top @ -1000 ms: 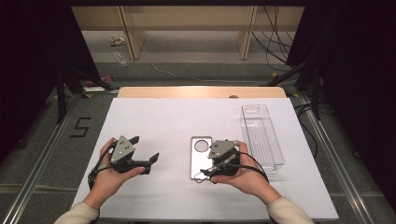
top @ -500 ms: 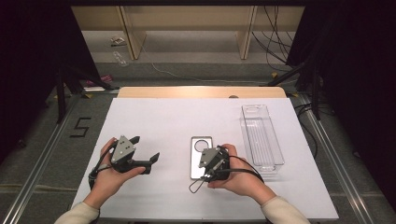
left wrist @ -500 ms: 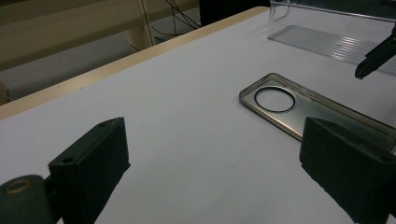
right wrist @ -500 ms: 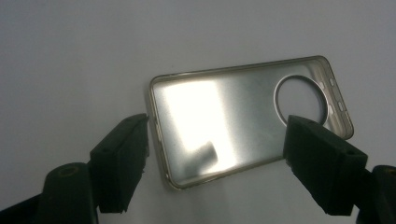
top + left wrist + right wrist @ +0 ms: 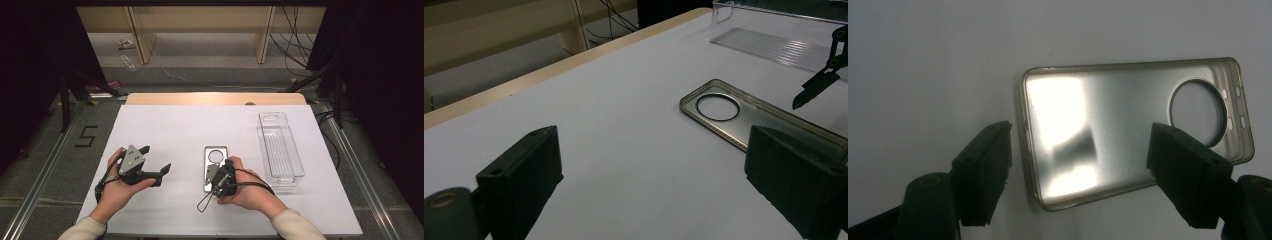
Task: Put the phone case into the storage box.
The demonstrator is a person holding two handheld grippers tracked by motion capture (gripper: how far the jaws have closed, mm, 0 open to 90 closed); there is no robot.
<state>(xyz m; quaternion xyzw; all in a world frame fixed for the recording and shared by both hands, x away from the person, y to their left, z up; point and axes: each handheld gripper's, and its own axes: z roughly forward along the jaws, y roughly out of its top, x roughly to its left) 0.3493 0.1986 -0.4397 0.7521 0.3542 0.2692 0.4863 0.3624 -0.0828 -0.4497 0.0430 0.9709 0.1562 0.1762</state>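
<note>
Right gripper (image 5: 216, 176) now over phone case (image 5: 215, 156)

Right gripper (image 5: 216, 176) covering the phone case's (image 5: 215, 156) near end, clear tray (image 5: 784, 30) cropped at the frame's top edge

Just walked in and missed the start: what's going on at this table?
A person holds a gripper in each hand over a white table. The right gripper hangs open above the near end of a clear phone case lying flat, one jaw over it and one off its edge, not touching it yet. The left gripper rests open off to the side. A clear plastic tray sits beside the case.
</note>
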